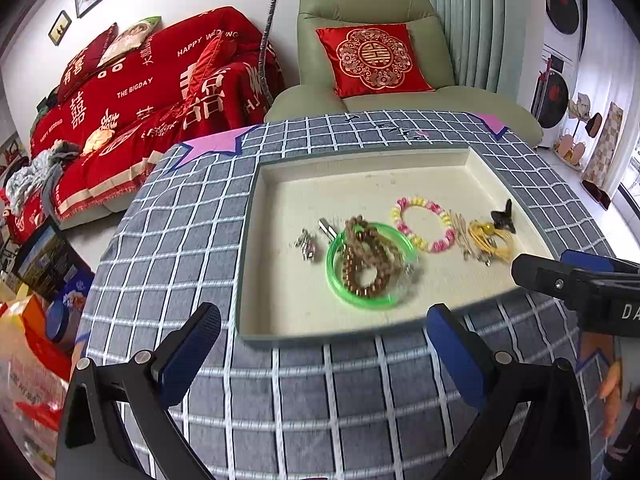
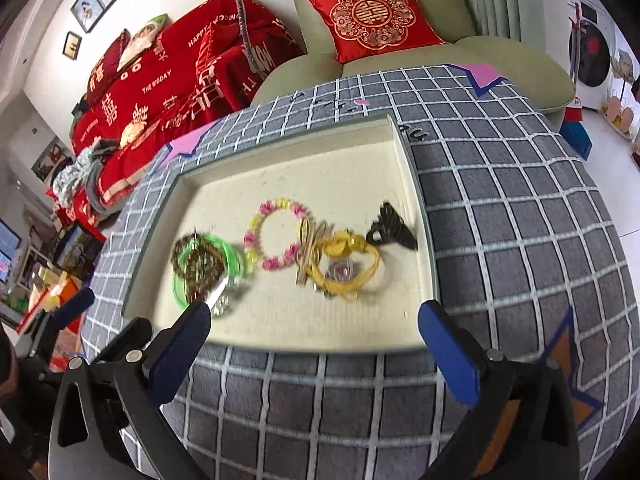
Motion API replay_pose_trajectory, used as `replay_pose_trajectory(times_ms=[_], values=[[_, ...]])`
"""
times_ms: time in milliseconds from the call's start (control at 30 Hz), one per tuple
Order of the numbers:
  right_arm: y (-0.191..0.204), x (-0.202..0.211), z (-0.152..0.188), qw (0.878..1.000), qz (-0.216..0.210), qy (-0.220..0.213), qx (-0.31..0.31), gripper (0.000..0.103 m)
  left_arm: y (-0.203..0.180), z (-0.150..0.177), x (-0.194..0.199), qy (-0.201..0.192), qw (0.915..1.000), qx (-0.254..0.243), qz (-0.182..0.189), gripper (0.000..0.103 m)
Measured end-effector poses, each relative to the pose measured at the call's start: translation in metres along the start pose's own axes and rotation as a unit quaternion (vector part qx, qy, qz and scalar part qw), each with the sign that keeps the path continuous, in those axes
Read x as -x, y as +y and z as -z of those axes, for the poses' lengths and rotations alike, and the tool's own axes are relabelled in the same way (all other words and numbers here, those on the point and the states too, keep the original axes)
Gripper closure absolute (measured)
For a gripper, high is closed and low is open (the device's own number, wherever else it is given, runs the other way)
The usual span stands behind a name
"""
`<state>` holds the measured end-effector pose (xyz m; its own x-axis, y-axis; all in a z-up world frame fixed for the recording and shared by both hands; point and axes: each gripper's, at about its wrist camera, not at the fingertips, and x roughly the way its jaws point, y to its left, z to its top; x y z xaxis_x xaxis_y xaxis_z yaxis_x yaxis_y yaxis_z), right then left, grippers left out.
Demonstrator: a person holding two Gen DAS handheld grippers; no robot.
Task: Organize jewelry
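Observation:
A cream tray [image 1: 352,160] [image 2: 304,320] lies on the checked table and holds the jewelry. A green bangle [image 1: 340,290] [image 2: 178,290] rings brown bead bracelets [image 1: 370,256] [image 2: 198,266]. Beside them lie a pink and yellow bead bracelet [image 1: 424,226] [image 2: 276,234], yellow cord jewelry [image 1: 490,238] [image 2: 346,256], a black clip [image 1: 504,216] [image 2: 390,228] and small silver pieces [image 1: 306,242]. My left gripper [image 1: 324,320] is open and empty, just short of the tray's near rim. My right gripper [image 2: 316,318] [image 1: 560,276] is open and empty over the near rim.
The grey checked tablecloth [image 1: 320,400] [image 2: 520,240] covers the table, with pink star marks at its far corners. A green armchair with a red cushion [image 1: 376,56] and a red-covered sofa [image 1: 160,92] stand behind. Boxes and bags [image 1: 40,300] sit left of the table.

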<state>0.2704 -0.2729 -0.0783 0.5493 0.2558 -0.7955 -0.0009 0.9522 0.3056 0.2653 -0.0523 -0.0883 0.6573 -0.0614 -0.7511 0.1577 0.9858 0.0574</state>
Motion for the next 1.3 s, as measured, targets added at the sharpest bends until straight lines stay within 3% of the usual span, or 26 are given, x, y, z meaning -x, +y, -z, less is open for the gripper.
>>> replay_pose_trajectory(times_ms=[267,567,733,933,1300], values=[[0.015,0.037,0.036,0.998,0.038,-0.023,0.036,0.0,0.007,0.032,0.039,0.001,0.9999,0.016,0.006,0.0],[0.032,0.08,0.077,0.998,0.035,-0.037,0.043,0.0,0.014,0.075,0.084,0.011,0.9988,0.041,0.024,0.0],[0.045,0.106,0.099,0.995,0.051,-0.058,0.055,0.0,0.008,0.09,0.12,-0.019,0.9994,0.025,0.011,0.0],[0.051,0.136,0.122,0.994,0.066,-0.079,0.044,0.0,0.013,0.109,0.154,-0.039,0.9984,0.04,0.002,0.0],[0.062,0.198,0.157,0.982,0.116,-0.138,0.053,0.0,0.014,0.112,0.213,-0.097,0.994,0.049,-0.008,0.0]])
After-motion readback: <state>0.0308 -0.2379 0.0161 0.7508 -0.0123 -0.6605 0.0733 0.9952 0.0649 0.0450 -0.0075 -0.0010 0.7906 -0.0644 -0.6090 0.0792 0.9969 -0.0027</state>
